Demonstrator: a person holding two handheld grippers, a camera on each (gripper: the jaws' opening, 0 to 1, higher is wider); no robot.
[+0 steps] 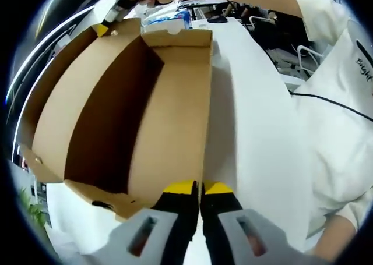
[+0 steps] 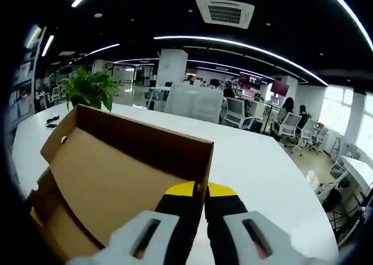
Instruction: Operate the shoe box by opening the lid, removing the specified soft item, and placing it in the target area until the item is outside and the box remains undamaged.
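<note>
An open brown cardboard shoe box (image 1: 169, 113) lies on the white table (image 1: 256, 131), its inside dark and bare as far as it shows. My left gripper (image 1: 201, 188) is shut on the near end of the box's long side wall. At the box's far corner is the right gripper (image 1: 108, 26), with a person's arm behind it. Beyond the far end lies a blue and white soft pack (image 1: 166, 19). In the right gripper view the right gripper (image 2: 201, 189) is shut on the box's (image 2: 116, 177) upright wall edge.
A person in a white shirt (image 1: 338, 119) stands at the table's right, with a black cable (image 1: 326, 99) beside it. A green plant (image 2: 90, 87) stands behind the box. Desks and office chairs (image 2: 236, 110) sit further back across the white table (image 2: 262, 172).
</note>
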